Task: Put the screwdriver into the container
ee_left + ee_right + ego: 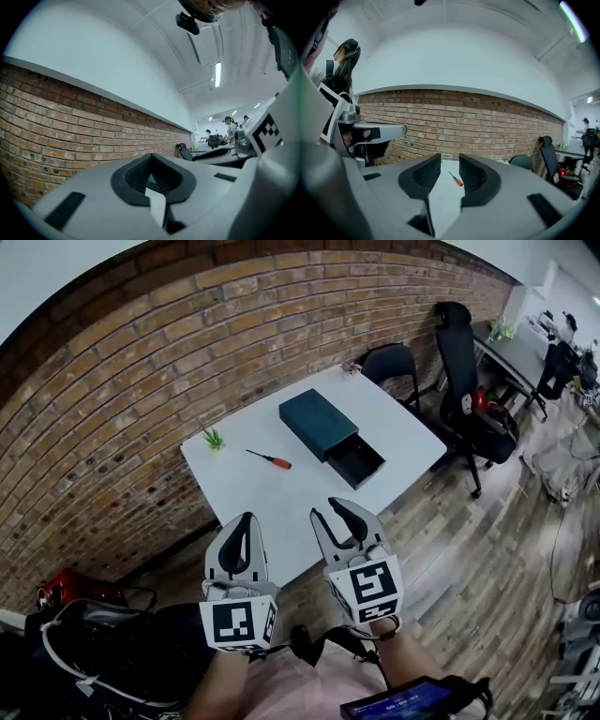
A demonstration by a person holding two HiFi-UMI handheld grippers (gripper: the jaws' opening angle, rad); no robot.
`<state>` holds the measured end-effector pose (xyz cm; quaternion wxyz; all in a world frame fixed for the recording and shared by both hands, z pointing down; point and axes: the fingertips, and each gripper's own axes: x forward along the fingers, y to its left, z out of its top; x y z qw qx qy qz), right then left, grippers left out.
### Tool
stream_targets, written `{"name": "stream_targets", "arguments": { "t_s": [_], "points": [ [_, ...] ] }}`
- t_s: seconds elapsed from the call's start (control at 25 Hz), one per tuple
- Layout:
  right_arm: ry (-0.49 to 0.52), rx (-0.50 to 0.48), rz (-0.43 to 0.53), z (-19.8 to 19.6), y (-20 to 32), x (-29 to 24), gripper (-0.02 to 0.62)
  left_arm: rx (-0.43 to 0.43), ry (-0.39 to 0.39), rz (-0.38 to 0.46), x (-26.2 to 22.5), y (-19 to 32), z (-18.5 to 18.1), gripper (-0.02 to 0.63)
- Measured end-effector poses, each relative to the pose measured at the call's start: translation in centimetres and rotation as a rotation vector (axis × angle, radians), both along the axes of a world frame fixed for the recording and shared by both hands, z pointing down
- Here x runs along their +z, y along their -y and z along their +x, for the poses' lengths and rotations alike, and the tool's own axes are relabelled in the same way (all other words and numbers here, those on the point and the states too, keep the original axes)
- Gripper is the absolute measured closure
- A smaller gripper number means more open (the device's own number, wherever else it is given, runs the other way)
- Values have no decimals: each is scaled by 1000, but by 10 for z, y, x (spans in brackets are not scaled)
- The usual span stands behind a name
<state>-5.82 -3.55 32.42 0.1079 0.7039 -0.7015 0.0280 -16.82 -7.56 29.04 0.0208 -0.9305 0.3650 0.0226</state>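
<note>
The approach step appears to be in hand: the person is holding both tools short of the near edge of the white table [253, 507], neither touching anything. The orange-handled screwdriver [270, 459] is lying flat on the table, well apart from both tools and left of the dark container [317, 422], whose drawer [357, 462] is standing pulled out. The right hand-held gripper [328, 509] is hovering with its jaws partly apart and empty, the screwdriver showing far off through the gap. The left hand-held gripper [246, 518] is carrying its jaws closed on nothing. Next, the right one is probably needing to reach forward, straddle the handle and close on it.
</note>
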Motion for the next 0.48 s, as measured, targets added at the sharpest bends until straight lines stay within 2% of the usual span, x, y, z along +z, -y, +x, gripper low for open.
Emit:
{"name": "stream_targets", "arguments": {
  "t_s": [0.2, 0.48],
  "points": [
    [-24, 10, 11, 14, 19, -5, 469, -3, -7, 7, 1, 21, 7, 601],
    [-20, -17, -24, 32, 55, 10, 469, -28, 20, -18, 18, 56, 20, 601]
  ]
}}
